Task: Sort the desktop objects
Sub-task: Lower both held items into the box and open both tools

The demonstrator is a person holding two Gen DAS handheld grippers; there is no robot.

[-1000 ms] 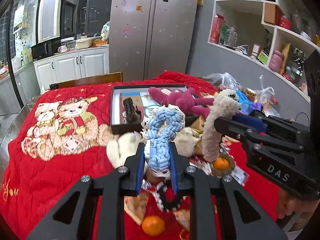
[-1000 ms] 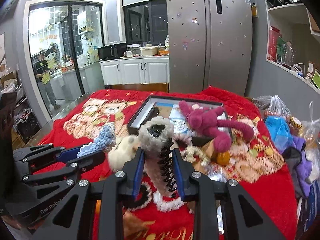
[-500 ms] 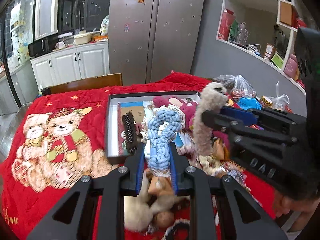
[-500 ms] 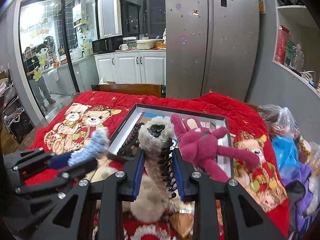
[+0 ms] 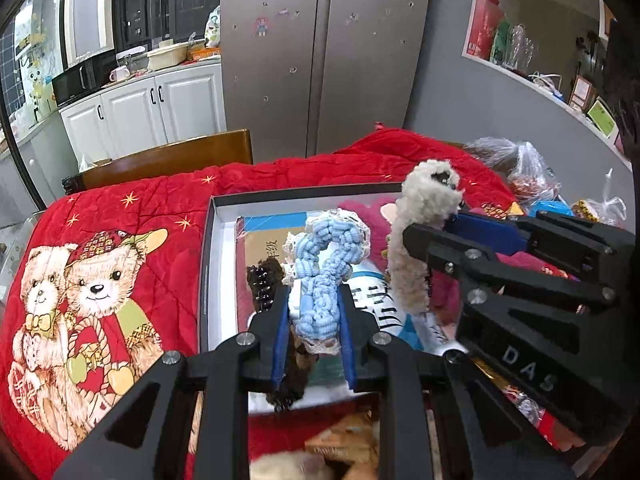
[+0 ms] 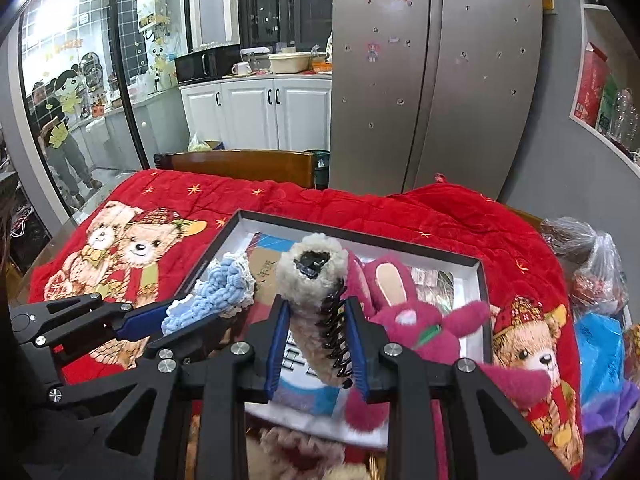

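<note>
Blue knitted clip in the left tongs and fleecy clip in the right tongs, both soft, light, gripped mid-body, hang over the tray.

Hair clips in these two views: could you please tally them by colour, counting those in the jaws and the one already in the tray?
Blue knitted hair clip, held in the left gripper: 1
Cream fluffy hair clip, held in the right gripper: 1
Dark brown hair clip, lying in the tray: 1
Total: 3
</note>
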